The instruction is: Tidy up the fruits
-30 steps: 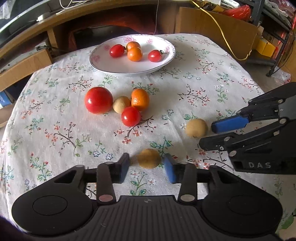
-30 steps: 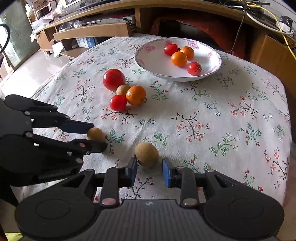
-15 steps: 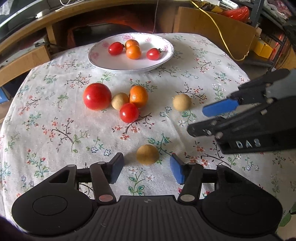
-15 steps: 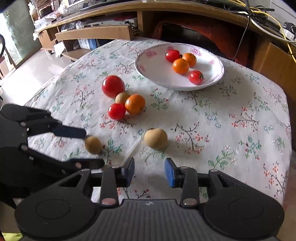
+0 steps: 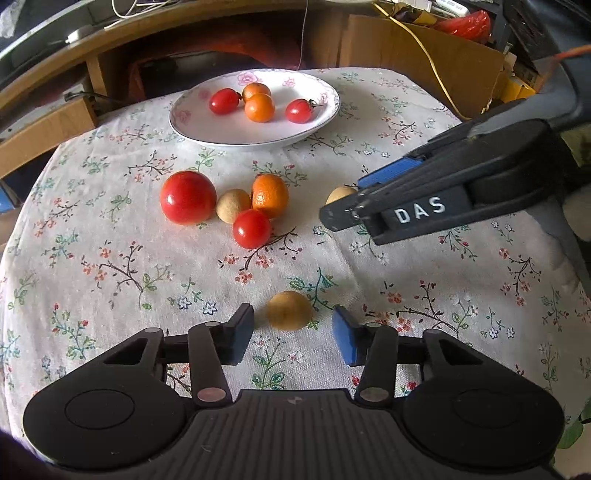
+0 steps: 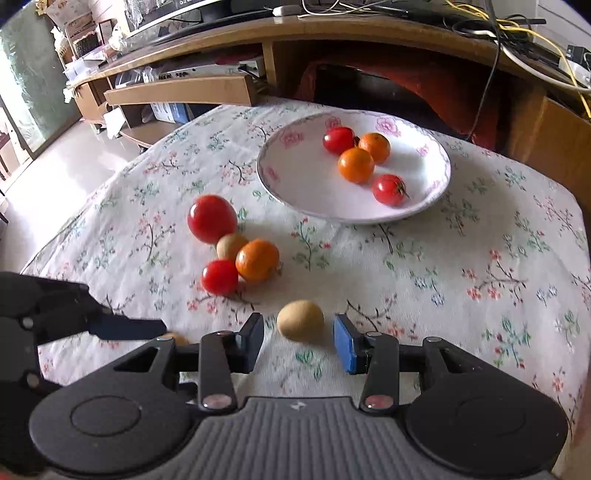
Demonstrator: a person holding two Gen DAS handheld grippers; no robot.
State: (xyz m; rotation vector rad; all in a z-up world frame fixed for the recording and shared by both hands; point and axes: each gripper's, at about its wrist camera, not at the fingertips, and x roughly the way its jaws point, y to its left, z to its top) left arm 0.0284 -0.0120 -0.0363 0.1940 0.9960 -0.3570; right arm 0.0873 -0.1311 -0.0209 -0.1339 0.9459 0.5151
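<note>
A white floral plate (image 5: 207, 127) (image 6: 295, 192) at the far side holds two cherry tomatoes and two small oranges. On the cloth a big tomato (image 5: 187, 202) (image 6: 211, 218), a tan fruit (image 5: 233, 205), an orange (image 5: 270, 195) and a small tomato (image 5: 251, 229) cluster together. My left gripper (image 5: 293, 334) is open with a tan fruit (image 5: 290, 310) just ahead between its fingertips, not gripped. My right gripper (image 6: 299, 341) is open around another tan fruit (image 6: 300, 320), also untouched; it shows partly hidden in the left wrist view (image 5: 340, 194).
The round table has a floral cloth (image 5: 110, 258) and drops off at the left and right edges. A wooden desk (image 6: 332, 33) with cables and a cardboard box (image 5: 406, 48) stand behind the table.
My right gripper has moved forward toward the tan fruit, which rolled ahead earlier, and now brackets it. My left gripper has opened wider around its own tan fruit.
</note>
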